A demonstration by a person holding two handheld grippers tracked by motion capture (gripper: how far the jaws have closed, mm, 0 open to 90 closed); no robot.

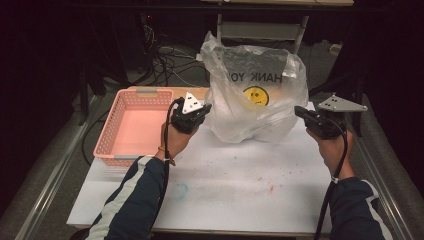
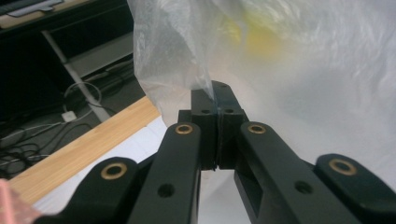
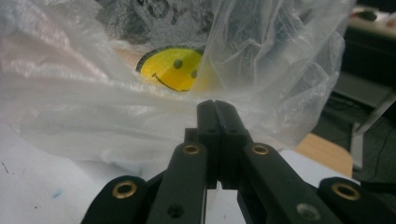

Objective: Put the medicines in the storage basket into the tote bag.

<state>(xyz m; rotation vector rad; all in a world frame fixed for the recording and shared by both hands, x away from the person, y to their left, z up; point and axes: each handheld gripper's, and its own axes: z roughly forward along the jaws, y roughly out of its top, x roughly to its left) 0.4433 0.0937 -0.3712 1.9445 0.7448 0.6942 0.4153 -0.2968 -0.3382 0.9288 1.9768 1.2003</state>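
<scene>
Clear plastic bag (image 1: 255, 97) with yellow smiley print standing at far edge of white worktop (image 1: 240, 180), beside pink basket (image 1: 132, 125) at far left corner. Left gripper (image 2: 215, 95) pinching bag film. Right gripper (image 3: 215, 109) clamped on film too.

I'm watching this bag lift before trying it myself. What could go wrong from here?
1. The left hand-held gripper pinches only a thin fold of the plastic bag; the film could slip out or tear.
2. The right hand-held gripper has its jaws shut at the bag's edge; if little film is caught, that side may drop.
3. The bag could sag and brush the pink basket beside it.
</scene>
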